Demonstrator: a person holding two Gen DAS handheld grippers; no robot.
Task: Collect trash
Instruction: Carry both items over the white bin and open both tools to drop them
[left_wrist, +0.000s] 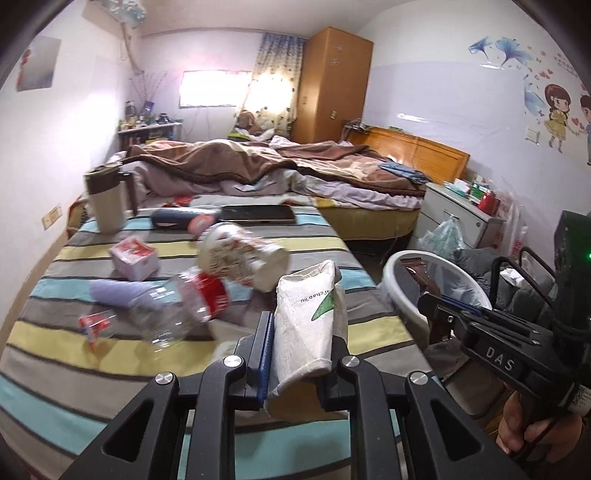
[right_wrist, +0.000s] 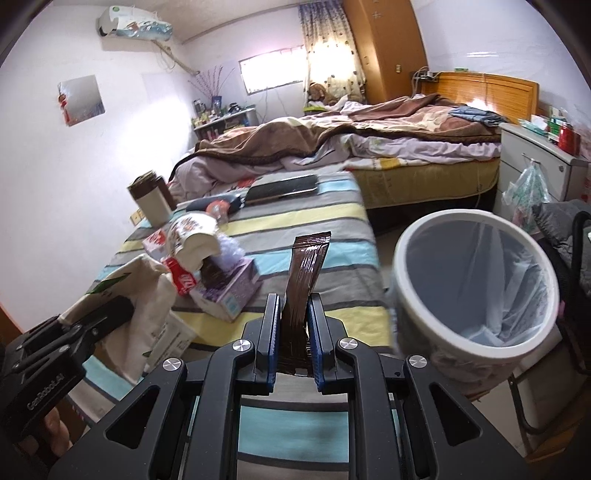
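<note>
My left gripper is shut on a crumpled white paper cup with green print, lifted above the striped cloth. The same cup shows at the left of the right wrist view. My right gripper is shut on a flat brown wrapper that stands up between its pads. The right gripper also shows in the left wrist view, in front of the bin. A white trash bin lined with a clear bag stands just right of the wrapper, its mouth facing me. The bin's rim appears right of the cup.
On the striped cloth lie a crushed plastic bottle, a printed paper bowl, a small red-white carton, a red scrap and a thermos. A tissue box sits near my right gripper. A bed fills the back.
</note>
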